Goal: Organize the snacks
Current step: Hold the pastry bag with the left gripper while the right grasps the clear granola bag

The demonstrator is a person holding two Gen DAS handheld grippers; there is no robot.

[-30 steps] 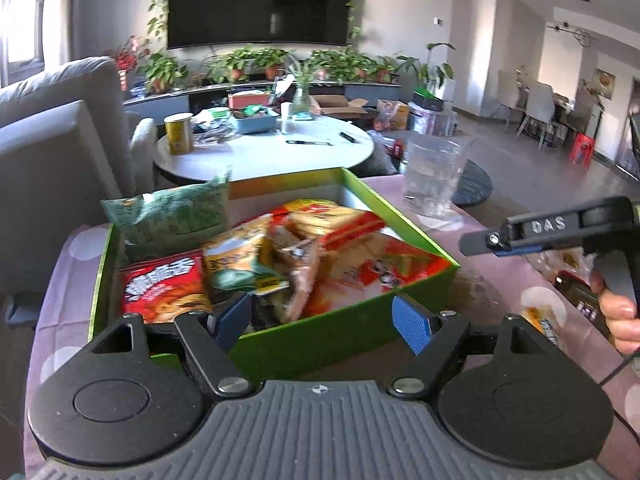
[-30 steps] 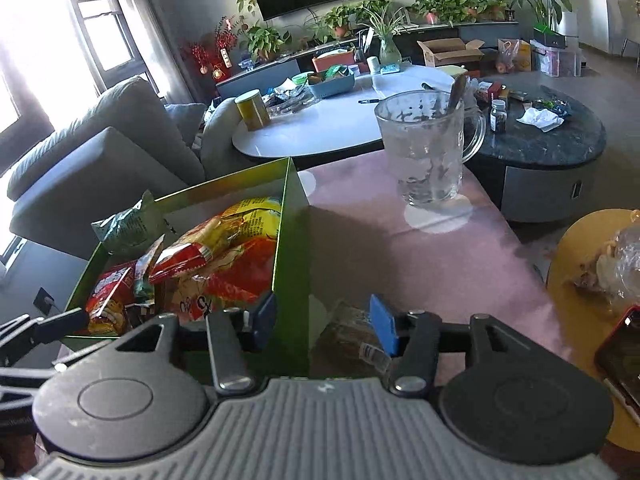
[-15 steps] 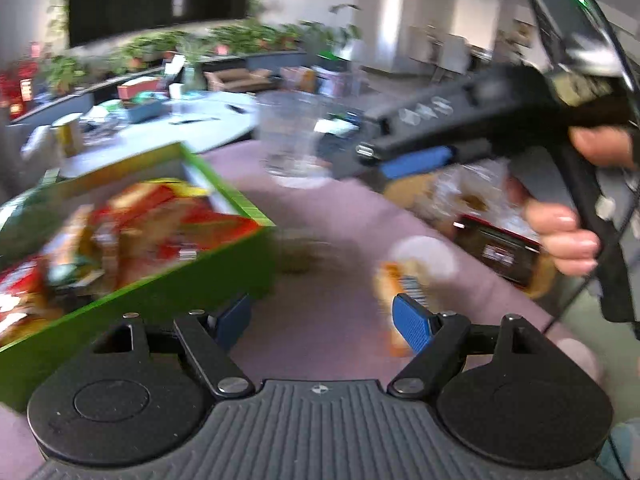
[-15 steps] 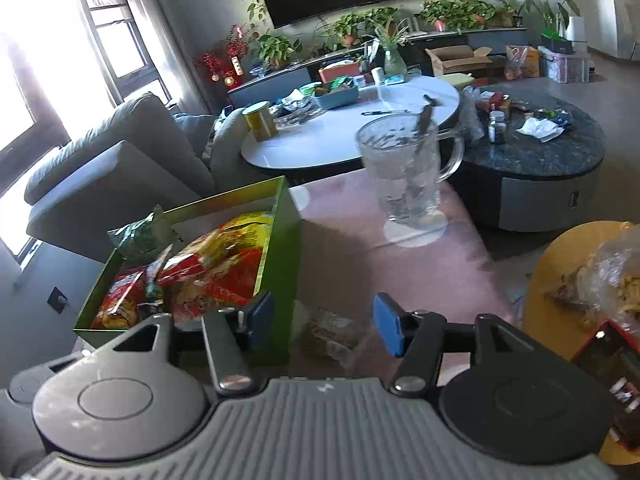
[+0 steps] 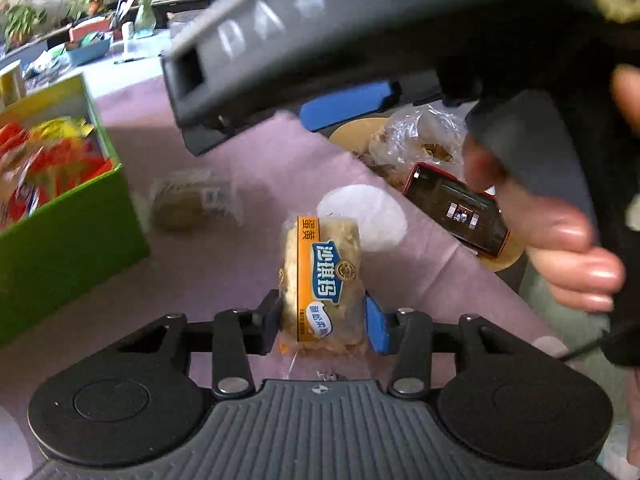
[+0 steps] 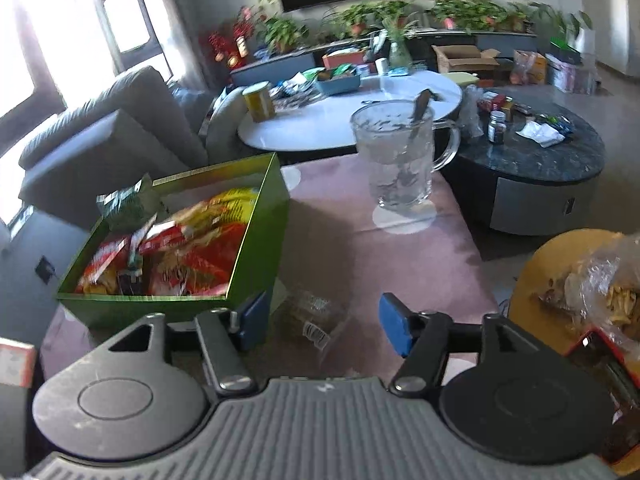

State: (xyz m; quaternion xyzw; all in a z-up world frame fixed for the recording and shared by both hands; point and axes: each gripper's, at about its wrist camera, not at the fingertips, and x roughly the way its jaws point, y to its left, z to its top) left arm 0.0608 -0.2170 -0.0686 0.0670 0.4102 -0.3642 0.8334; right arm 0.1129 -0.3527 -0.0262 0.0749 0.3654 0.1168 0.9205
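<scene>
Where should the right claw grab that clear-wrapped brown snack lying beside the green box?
Grip the clear-wrapped snack across its body, coming down from above. It lies flat on the pink tablecloth, apart from the green box, right under the open right claw, so probably both fingers fit.

A green box (image 6: 256,256) held red, orange and yellow snack packets (image 6: 192,248). The tablecloth (image 5: 248,160) was dusty pink with white dots. One snack wrapper (image 5: 324,276) was orange with a blue label. The phone case (image 5: 456,208) was red.
</scene>
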